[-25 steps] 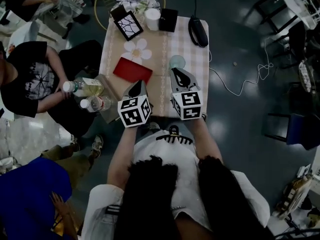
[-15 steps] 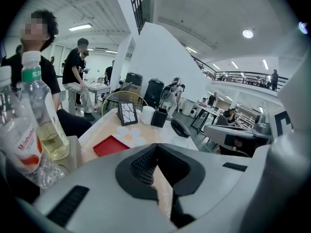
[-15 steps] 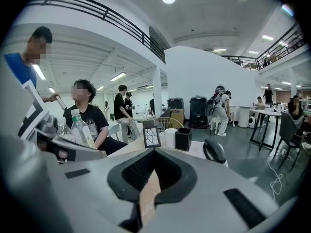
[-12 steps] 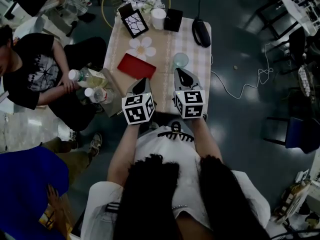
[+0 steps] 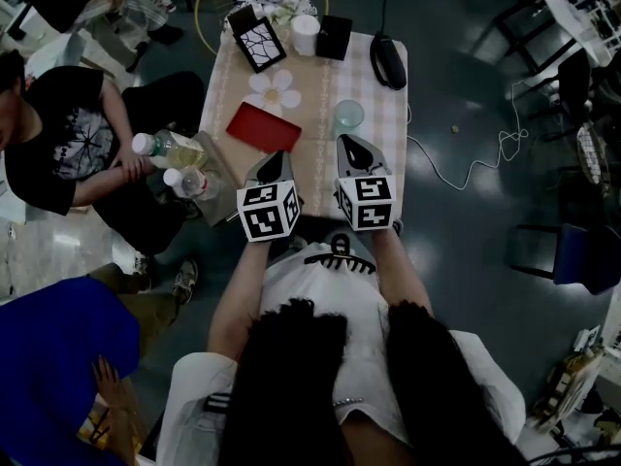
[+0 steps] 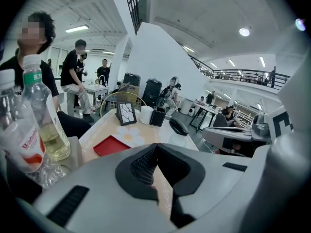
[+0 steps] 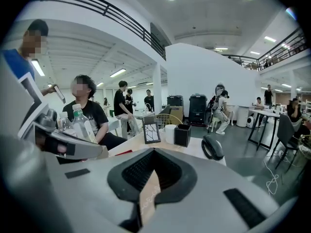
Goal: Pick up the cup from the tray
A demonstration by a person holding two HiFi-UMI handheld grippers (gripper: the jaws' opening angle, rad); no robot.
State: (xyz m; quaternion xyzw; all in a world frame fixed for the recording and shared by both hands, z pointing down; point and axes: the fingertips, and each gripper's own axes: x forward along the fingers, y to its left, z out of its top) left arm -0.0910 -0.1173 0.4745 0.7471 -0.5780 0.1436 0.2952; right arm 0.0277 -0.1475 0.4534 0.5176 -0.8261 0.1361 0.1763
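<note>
The cup [image 5: 347, 116], a pale, see-through green, stands upright on the checked surface [image 5: 384, 129]. It is right of the red tray [image 5: 262, 127] and clear of it, not on it. It sits straight ahead of the right gripper [image 5: 348, 145], close to the jaw tips but not touching them, and ahead and to the right of the left gripper [image 5: 276, 161]. In the left gripper view the cup [image 6: 179, 140] shows beyond the jaws and to their right, on the surface.

The right gripper's jaws are closed together with nothing between them. The left gripper's jaws also meet at the tips and hold nothing. Both grippers are side by side over the near edge of the surface.

The tray lies flat just ahead of the left jaws and slightly to their left. Beyond it is a white flower-shaped mat [image 5: 271, 91]. Farther ahead of both jaws, along the far edge, are a tilted picture frame [image 5: 256, 43], a white cylinder [image 5: 307, 35] and a black box [image 5: 333, 37]. A black oblong object [image 5: 388, 62] lies well ahead of the right jaws, toward the right edge.

To the left of the left jaws, off the surface, a seated person's hand [image 5: 129, 163] is at two plastic bottles [image 5: 173, 150].
</note>
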